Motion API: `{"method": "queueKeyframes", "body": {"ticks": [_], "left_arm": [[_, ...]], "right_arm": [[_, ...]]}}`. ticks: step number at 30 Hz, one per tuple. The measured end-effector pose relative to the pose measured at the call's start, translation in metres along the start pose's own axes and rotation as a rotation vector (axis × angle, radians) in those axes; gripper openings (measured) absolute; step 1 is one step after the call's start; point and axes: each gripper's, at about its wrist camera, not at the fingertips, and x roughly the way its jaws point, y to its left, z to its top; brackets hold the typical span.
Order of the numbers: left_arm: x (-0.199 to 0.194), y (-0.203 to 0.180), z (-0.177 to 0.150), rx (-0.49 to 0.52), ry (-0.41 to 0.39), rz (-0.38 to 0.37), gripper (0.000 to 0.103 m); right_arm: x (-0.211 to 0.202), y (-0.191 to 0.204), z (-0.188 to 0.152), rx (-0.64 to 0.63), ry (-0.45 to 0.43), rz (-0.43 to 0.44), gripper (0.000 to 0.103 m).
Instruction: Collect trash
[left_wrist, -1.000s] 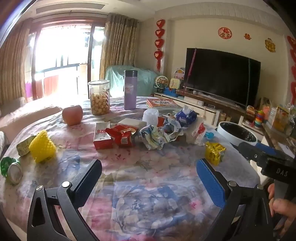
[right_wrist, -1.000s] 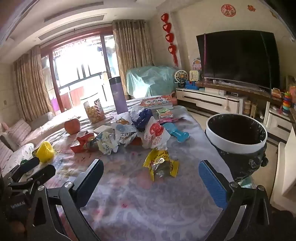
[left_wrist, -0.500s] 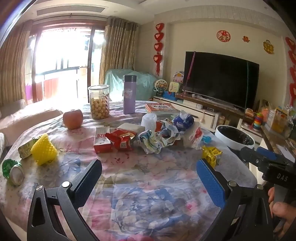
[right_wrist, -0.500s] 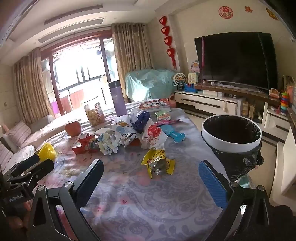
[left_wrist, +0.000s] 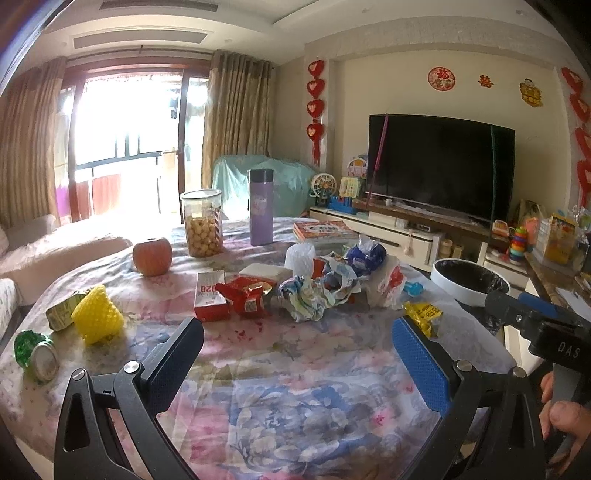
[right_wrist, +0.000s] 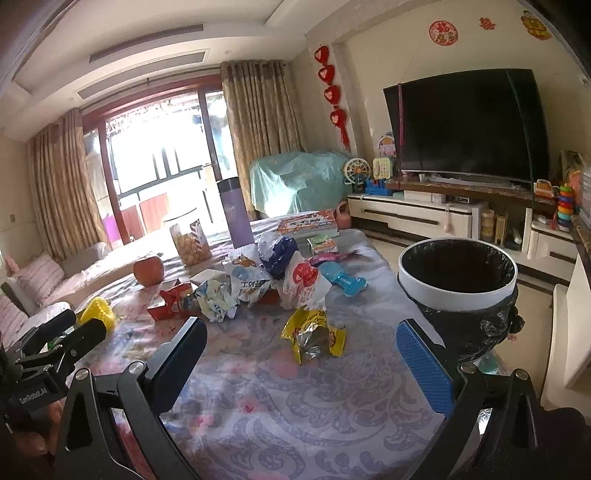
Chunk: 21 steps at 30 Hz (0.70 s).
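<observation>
Trash lies across a round table with a floral cloth (left_wrist: 295, 398): a crumpled paper wad (left_wrist: 314, 295), a red snack wrapper (left_wrist: 247, 297), a red-and-white carton (left_wrist: 209, 295), a white plastic bag (left_wrist: 384, 284) and a yellow foil wrapper (right_wrist: 314, 334). A white-rimmed bin with a black liner (right_wrist: 458, 277) stands past the table's right edge. My left gripper (left_wrist: 297, 354) is open above the near cloth, holding nothing. My right gripper (right_wrist: 301, 354) is open too, just short of the yellow wrapper.
An apple (left_wrist: 152, 256), a jar of snacks (left_wrist: 202, 223), a purple flask (left_wrist: 260, 206) and books (left_wrist: 325, 230) stand at the back. A yellow mesh cup (left_wrist: 96, 319) and a green can (left_wrist: 35, 354) lie at the left. A TV (left_wrist: 439, 170) is behind.
Both grippers have drawn back and tilted up a little, so the table items look lower and slightly farther. Both stay open and nothing on the table has moved.
</observation>
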Motion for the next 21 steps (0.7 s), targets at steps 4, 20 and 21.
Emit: {"method": "queueKeyframes", "body": {"ticks": [4,20,21], "left_arm": [[-0.0011,0.0000,-0.0015,0.001,-0.002,-0.001,0.102],[-0.0013,-0.0009,-0.0046,0.003,-0.005,0.000,0.102],[-0.0013,-0.0008,-0.0049,0.002,-0.005,-0.001,0.102]], "right_arm": [[0.0002,-0.0011,0.0004,0.004,-0.005,0.001,0.103],[-0.0020,0.0025,-0.0023,0.003,-0.001,0.008,0.103],[-0.0022,0.0016,-0.0026,0.004,-0.002,0.008,0.103]]}}
